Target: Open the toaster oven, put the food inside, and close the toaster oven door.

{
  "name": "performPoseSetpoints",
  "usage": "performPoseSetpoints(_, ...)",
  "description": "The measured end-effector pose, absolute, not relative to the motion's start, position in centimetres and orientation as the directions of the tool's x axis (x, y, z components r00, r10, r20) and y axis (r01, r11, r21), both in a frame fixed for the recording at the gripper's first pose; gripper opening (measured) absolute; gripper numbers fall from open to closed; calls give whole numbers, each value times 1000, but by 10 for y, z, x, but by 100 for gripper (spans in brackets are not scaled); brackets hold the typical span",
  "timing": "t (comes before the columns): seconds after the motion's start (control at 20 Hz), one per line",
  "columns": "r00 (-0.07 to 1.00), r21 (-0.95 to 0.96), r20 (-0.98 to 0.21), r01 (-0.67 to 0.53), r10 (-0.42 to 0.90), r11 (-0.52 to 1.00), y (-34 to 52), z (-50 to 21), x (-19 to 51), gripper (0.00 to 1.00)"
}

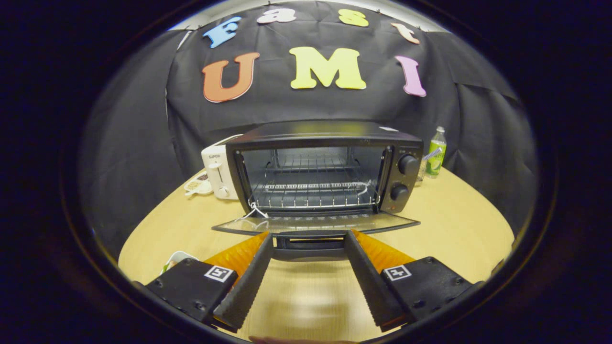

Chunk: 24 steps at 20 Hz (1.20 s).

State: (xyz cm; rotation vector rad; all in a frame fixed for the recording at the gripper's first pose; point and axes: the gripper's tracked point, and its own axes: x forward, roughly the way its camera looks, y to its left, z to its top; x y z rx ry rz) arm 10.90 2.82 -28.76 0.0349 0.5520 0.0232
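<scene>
Your gripper sits nearest, its two ribbed fingers spread wide with nothing pressed between them. Just ahead, spanning the gap at the tips, is the handle of the toaster oven door; whether the fingertips touch it you cannot tell from here, but neither side is squeezing it. That door lies dropped flat and open toward you, and beyond it the toaster oven shows its cavity and a bare wire rack. Two knobs sit on the panel beyond your right finger.

Judging by this, the opening step looks done and fetching the food is the step in hand. Beside your left finger, low on the wooden table, a pale edge of a dish peeks out; it may hold the food, though too little shows to say. Your next move calls for backing off the handle, swinging left to that dish, and closing on the food gently.

Farther out, left of the oven, stand a white toaster and a small plate; a green bottle stands beyond the right finger.
</scene>
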Motion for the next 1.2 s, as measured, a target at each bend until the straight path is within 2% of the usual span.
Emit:
performPoseSetpoints(0.6,761,166,-642,23,90,986,14,-314,90,98)
performPoseSetpoints(0.85,711,361,-638,-64,297,930,45,-281,73,97)
performPoseSetpoints(0.95,640,417,-668,-103,381,903,63,-281,59,97)
performPoseSetpoints(1.2,385,565,-720,-156,577,810,116,-287,12,95)
